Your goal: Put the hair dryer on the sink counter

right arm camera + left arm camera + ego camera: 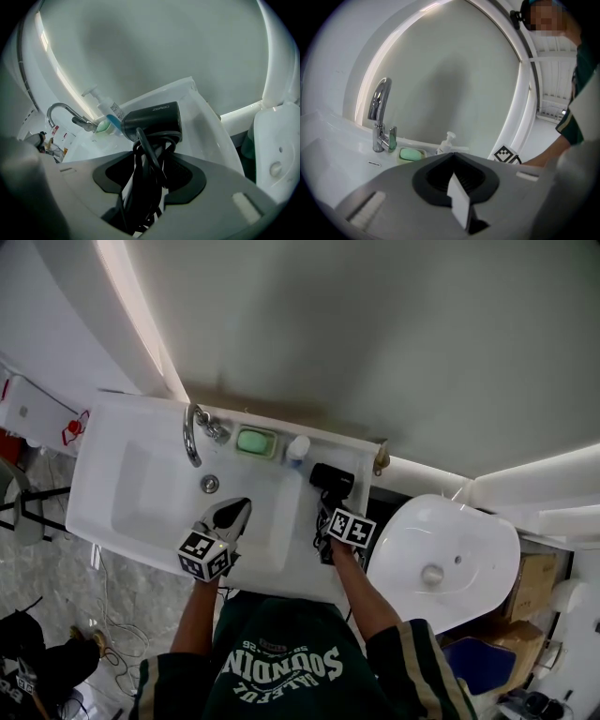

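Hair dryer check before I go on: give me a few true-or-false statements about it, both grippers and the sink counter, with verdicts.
1. The hair dryer's cord-wrapped handle sits between the right gripper's jaws. True.
2. The left gripper holds the soap. False: its jaws are together with nothing between them, and it hangs over the basin.
3. The green soap lies between the faucet and the pump bottle. True.
4. The hair dryer is in the basin. False: it is at the counter to the right of the basin, near the back edge.
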{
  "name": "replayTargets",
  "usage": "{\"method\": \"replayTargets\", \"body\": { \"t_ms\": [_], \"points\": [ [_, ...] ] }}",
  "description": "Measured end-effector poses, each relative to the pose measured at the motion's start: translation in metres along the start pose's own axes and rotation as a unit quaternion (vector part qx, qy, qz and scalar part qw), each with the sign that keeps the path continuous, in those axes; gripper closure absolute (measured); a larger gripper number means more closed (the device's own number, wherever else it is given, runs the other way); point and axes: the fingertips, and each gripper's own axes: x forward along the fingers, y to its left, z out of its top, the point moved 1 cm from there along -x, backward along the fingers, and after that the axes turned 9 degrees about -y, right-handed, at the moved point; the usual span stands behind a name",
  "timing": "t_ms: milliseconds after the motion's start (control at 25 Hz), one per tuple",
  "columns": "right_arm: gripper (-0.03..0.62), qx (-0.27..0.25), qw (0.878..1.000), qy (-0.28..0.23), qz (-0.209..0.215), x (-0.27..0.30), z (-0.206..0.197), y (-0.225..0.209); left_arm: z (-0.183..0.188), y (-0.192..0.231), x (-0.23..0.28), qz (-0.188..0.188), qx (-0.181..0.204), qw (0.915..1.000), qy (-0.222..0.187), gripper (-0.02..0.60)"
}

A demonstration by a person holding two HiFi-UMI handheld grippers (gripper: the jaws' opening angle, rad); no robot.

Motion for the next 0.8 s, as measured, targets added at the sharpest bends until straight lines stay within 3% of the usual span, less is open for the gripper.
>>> {"method": "replayTargets", "body": {
  "t_ms": [320,560,800],
  "points": [
    [0.395,-0.023,1.0,0.011,-0.007,-0.003,-0.016,-0.004,-0.007,-0.002,0.003,-0.009,-0.005,0.9999,0.004,0.529],
    [0.393,-0.074,0.997,0.024,-0.002,-0.003,-0.021,-0.003,-0.008,-0.002,0.003,-0.014,-0.005,0.9999,0.006,0.529],
    [0.373,-0.069,0.997,0.018,0.001,-0.013,-0.023,-0.004,-0.008,-0.007,0.007,-0.026,-0.001,0.9996,0.007,0.529]
  ]
}}
